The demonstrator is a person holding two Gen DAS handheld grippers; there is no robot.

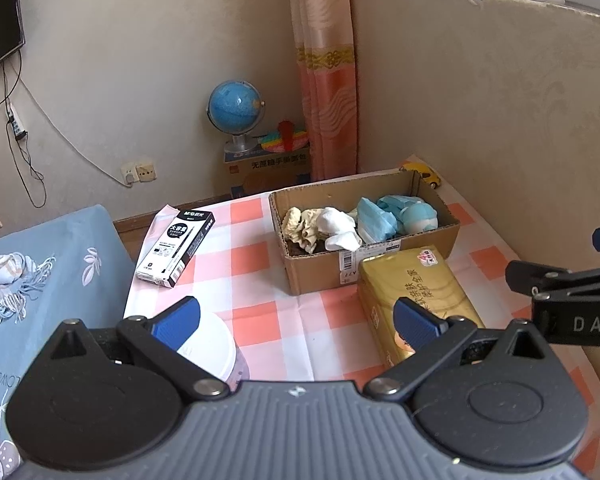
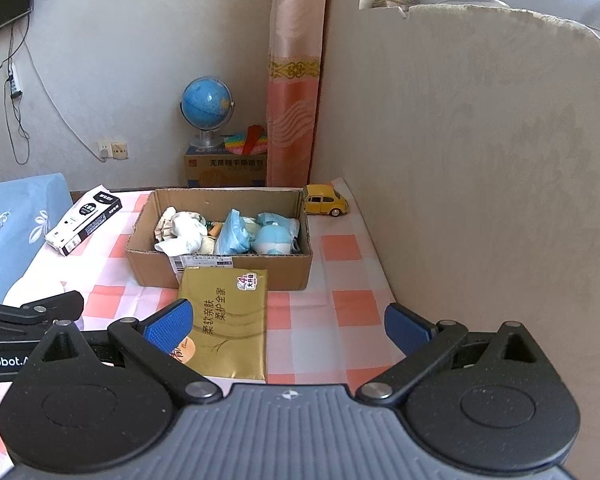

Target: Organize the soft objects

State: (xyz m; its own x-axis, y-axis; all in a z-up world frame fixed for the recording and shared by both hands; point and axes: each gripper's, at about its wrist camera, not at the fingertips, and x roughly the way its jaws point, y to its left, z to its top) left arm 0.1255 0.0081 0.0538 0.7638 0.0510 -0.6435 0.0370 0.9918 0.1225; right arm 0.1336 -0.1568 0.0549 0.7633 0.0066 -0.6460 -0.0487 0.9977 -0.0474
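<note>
- Cardboard box (image 2: 220, 270) was your landmark: it sat on the checked worktop (image 2: 340, 312), open at the top, with soft things packed inside.
- Inside the box, at its left end, lay a cream cloth (image 1: 300, 226) and a white sock (image 2: 184, 234), touching each other.
- Toward the box's right end lay a crumpled blue face mask (image 2: 232, 236) and, just beside it, a pale blue plush toy (image 2: 274, 240).
- Against the near wall of the box lay a gold tissue pack (image 2: 228, 320), flat on the worktop and touching the cardboard.
- Left of the box lay a black-and-white pen carton (image 1: 176, 246), apart from it.
- Behind the box's far right corner stood a yellow toy car (image 2: 326, 200).
- Well left of the box, off the worktop, a striped scarf (image 1: 4, 284) lay bunched on the blue bed cover (image 1: 60, 240).
- You held the left hand-held gripper (image 1: 296, 320) on the near side of the box, its jaws spread wide and holding nothing, with a white round lid (image 1: 216, 350) under its left finger.
- You held the right hand-held gripper (image 2: 288, 324) near the box too, jaws wide apart and empty, its left pad (image 2: 170, 324) over the tissue pack.
</note>
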